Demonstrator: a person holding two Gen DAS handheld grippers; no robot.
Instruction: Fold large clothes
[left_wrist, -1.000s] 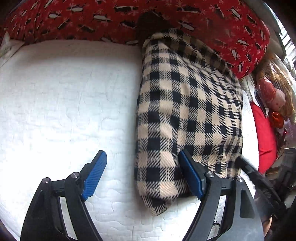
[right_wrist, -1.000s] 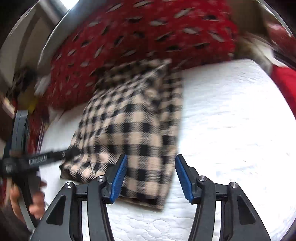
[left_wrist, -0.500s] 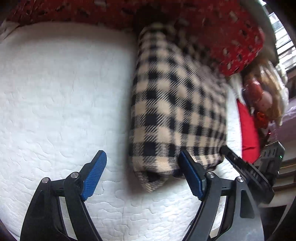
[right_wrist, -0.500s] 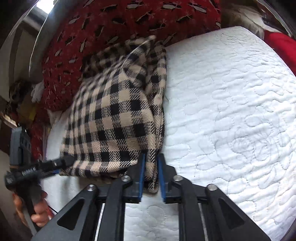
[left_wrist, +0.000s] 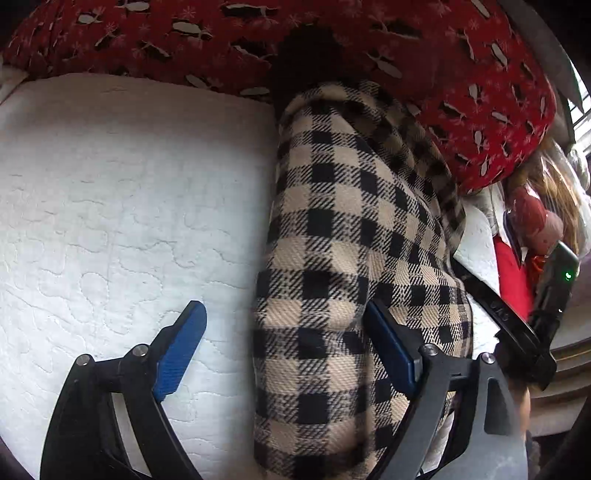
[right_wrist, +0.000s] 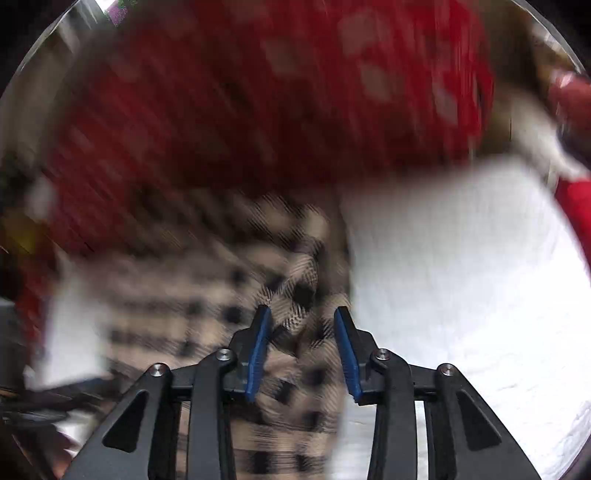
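Observation:
A beige-and-black checked garment (left_wrist: 351, 266) lies folded into a long bundle on a white quilted mattress (left_wrist: 110, 206). My left gripper (left_wrist: 291, 347) is open, its right pad (left_wrist: 388, 343) against the near end of the bundle. In the blurred right wrist view the same garment (right_wrist: 295, 295) bunches between the pads of my right gripper (right_wrist: 301, 350), whose jaws are parted with cloth between them. The right gripper's body (left_wrist: 517, 332) shows at the left view's right edge.
A red patterned blanket (left_wrist: 369, 44) is piled along the far side of the mattress, touching the garment's far end. Red cloth and a doll-like toy (left_wrist: 535, 221) sit past the mattress's right edge.
My right gripper, shut on the garment's near edge half a second ago, has parted its jaws and is moving fast. The bundle's near end now sits closer to my left gripper.

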